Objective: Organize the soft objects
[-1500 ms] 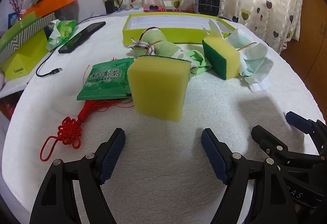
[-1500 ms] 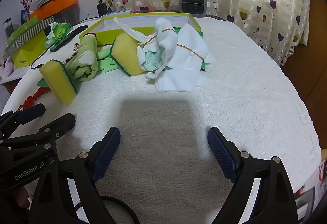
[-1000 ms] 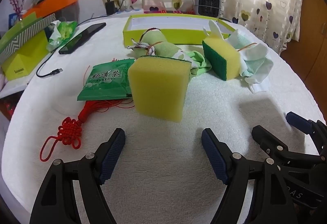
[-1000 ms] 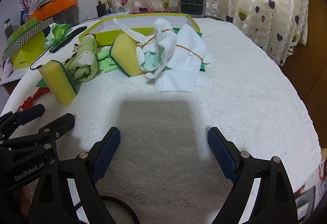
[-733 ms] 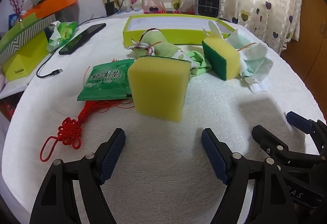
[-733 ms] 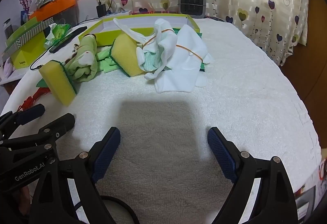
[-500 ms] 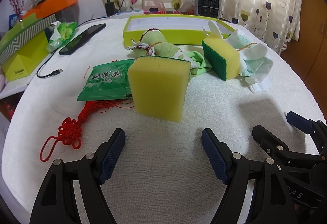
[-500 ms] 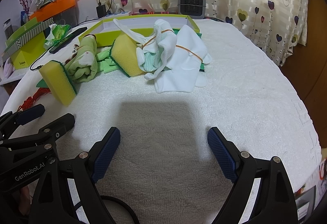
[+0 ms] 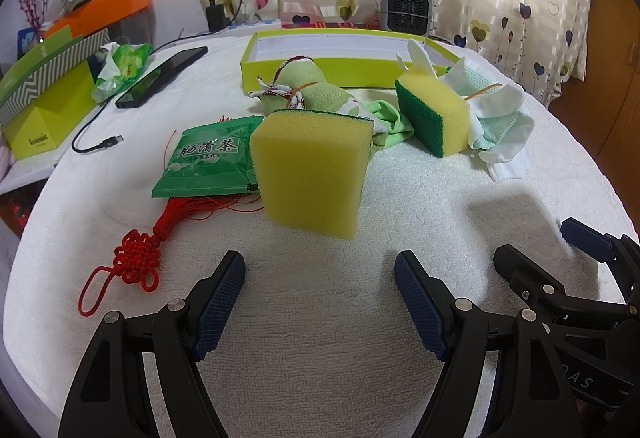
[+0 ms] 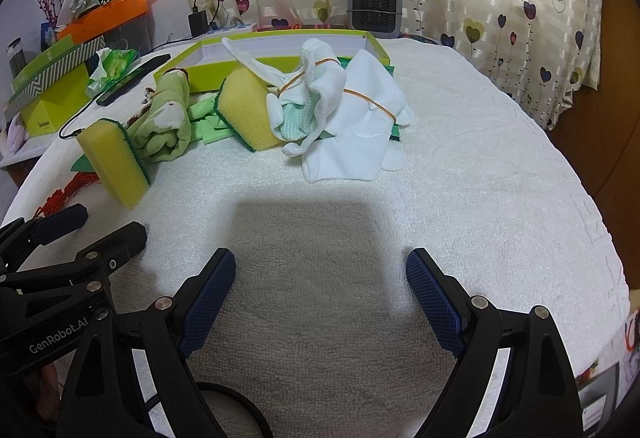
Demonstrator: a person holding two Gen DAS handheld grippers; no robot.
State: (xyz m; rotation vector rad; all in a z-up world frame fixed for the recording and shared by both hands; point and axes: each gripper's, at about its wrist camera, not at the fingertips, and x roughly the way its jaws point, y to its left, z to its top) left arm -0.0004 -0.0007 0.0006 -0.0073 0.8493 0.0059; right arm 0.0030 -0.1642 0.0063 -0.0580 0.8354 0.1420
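Note:
A yellow sponge (image 9: 310, 172) stands on edge on the white towel, just beyond my open left gripper (image 9: 320, 266); it also shows as the near sponge (image 10: 114, 162) in the right wrist view. A second yellow-and-green sponge (image 9: 434, 116) (image 10: 248, 114) leans against a white cloth bundle (image 10: 348, 126) tied with a rubber band. A rolled green cloth (image 9: 316, 94) (image 10: 166, 122) lies between the sponges. A lime-green shallow box (image 9: 340, 56) (image 10: 280, 38) sits behind them. My right gripper (image 10: 320, 266) is open over bare towel, well short of the bundle.
A green tea packet (image 9: 208, 162) and a red knotted tassel (image 9: 136, 262) lie left of the near sponge. A phone (image 9: 164, 76) with a cable, lime boxes (image 9: 44, 102) and a crumpled green wrapper (image 9: 124, 62) sit far left. A small heater (image 9: 406, 8) stands before the curtain.

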